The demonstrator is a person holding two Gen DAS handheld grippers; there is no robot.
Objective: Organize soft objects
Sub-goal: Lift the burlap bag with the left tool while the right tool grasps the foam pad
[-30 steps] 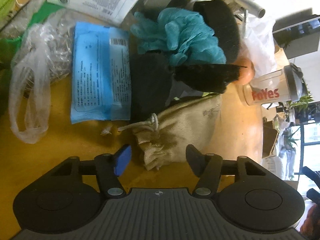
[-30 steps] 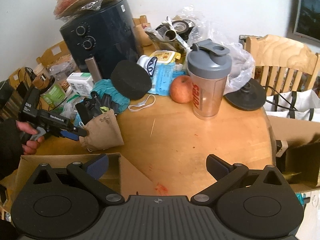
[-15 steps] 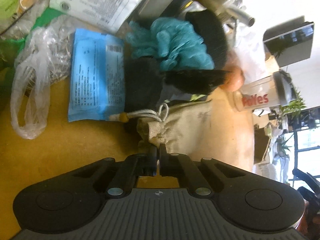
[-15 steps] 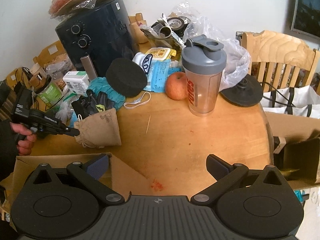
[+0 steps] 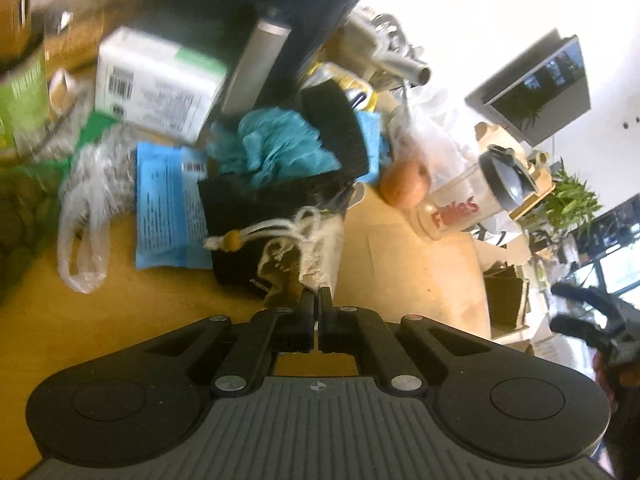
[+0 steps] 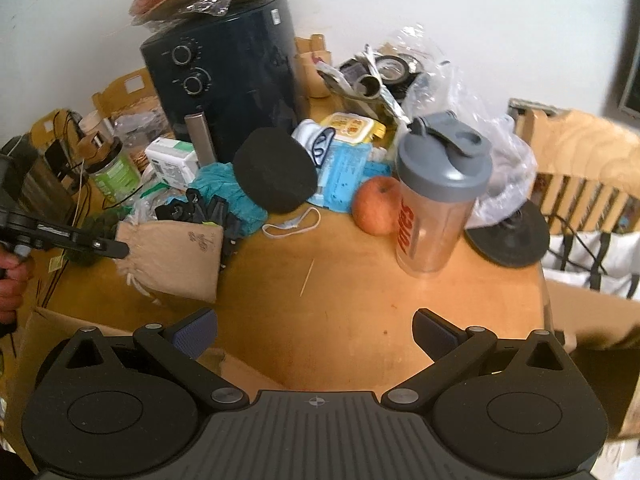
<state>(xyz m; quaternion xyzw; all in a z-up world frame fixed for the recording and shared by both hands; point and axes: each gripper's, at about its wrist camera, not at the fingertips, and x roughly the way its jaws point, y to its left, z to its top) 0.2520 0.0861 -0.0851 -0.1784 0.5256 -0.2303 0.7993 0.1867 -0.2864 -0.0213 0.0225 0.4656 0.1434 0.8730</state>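
With my left claw (image 5: 315,300) pinched on just the pouch (image 6: 172,260) rim, right claw (image 6: 314,330) gaping idle, it could slip free.

Tan drawstring pouch (image 6: 172,258), lifted, tilted

— How do we hold our left gripper (image 6: 120,249)?

— We hold it with its jaws pressed together, pinching the edge of the cloth pouch (image 6: 176,256). Our left hand (image 6: 10,280) grips the handle, fingers wrapped around it.

— And our right gripper (image 6: 314,330)?

— Its jaws stand wide apart with nothing between them. It points down and forward over the table.
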